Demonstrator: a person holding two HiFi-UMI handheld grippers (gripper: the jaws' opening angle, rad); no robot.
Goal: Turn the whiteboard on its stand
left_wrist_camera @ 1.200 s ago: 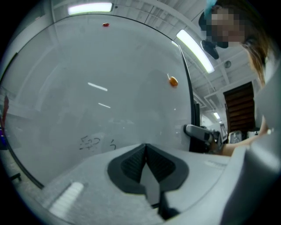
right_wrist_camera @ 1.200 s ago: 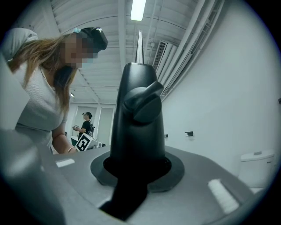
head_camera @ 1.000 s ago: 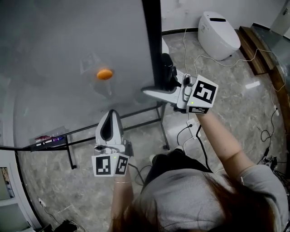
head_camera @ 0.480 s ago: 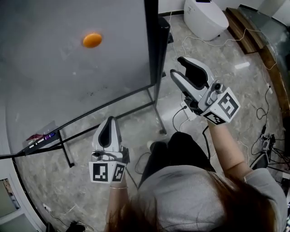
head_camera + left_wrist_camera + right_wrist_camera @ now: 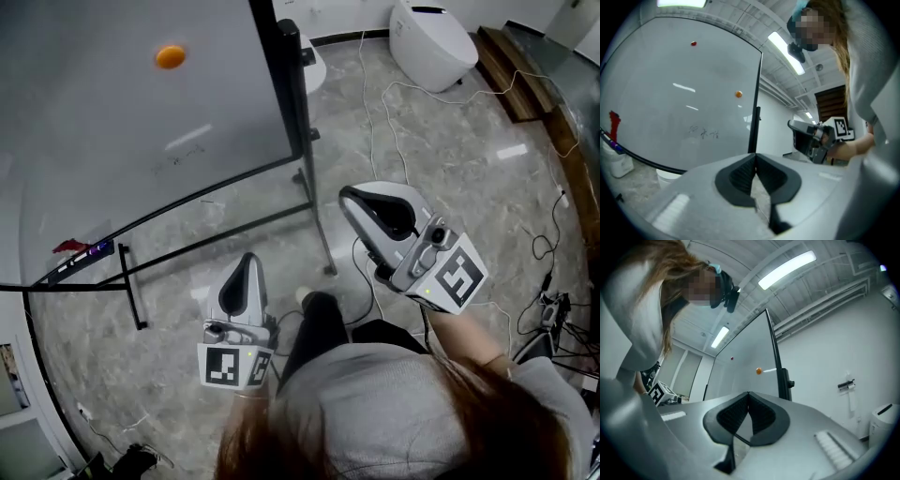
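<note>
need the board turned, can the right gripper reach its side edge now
Probably yes: only floor lies between the right gripper and the whiteboard edge. Its jaws have just closed on nothing and must reopen.

Whiteboard (image 5: 141, 122) cut off top and left, its writing (image 5: 704, 133) illegible

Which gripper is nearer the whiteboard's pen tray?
Left. The left gripper is right of the tray, facing the whiteboard; the right gripper is farther right.
</note>
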